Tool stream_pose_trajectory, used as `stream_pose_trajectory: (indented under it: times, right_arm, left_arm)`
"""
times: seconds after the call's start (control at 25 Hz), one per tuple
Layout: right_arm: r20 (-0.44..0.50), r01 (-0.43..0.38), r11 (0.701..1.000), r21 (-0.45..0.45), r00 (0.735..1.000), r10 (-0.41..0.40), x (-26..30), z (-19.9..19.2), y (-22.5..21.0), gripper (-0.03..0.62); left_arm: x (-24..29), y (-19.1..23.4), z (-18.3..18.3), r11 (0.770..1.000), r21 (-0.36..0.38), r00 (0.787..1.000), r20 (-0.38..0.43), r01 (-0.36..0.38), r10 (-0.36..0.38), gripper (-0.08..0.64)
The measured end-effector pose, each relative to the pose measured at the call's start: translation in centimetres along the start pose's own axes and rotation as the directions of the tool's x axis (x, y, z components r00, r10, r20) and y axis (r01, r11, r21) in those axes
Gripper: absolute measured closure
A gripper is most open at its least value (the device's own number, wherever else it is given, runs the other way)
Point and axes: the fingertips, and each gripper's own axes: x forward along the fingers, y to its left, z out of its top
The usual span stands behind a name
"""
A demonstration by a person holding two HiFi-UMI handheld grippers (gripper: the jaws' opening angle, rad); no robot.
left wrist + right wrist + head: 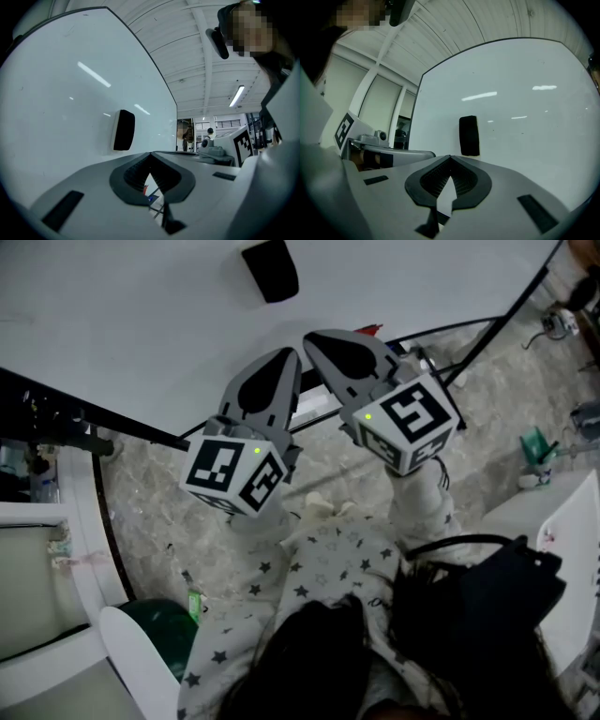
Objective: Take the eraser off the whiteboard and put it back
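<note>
Now | left tool (289, 354) closed, empty | right tool (315, 337) closed, empty | eraser (270, 270) on whiteboard (122, 324) ahead

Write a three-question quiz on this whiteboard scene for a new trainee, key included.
1. True or false: the eraser is off the whiteboard, clamped in a gripper.
2. The right gripper is: A) wide open; B) shut and empty; C) shut on the eraser.
3. Fill in: the eraser shows to the left of the jaw tips in the ___ gripper view.
Key: 1 false, it sits on the whiteboard; 2 B; 3 left.
</note>
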Motion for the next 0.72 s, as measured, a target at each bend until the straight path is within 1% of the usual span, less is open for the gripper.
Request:
stream_pose_trajectory:
  times: [0.2, 0.44, 0.72]
  right_arm:
    - [0.005, -0.009, 1.000, -0.001, 1.000, 0.009, -0.9, -0.1, 0.0, 0.586]
    - [-0.007, -0.012, 1.000, 0.008, 1.000, 0.012, -0.1, -0.3, 0.1, 0.586]
    - [-0.008, -0.017, 1.000, 0.006, 1.000, 0.017, -1.2, 0.0, 0.1, 0.586]
  left_arm:
    - [-0.1, -1.0, -0.2, 1.000, 0.008, 1.000, 0.003, -0.005, 0.005, 0.558]
    - [-0.2, -0.2, 0.1, 1.000, 0.003, 1.000, 0.004, -0.009, 0.009, 0.560]
    - [-0.2, -1.4, 0.4, 1.000, 0.012, 1.000, 0.004, -0.012, 0.012, 0.558]
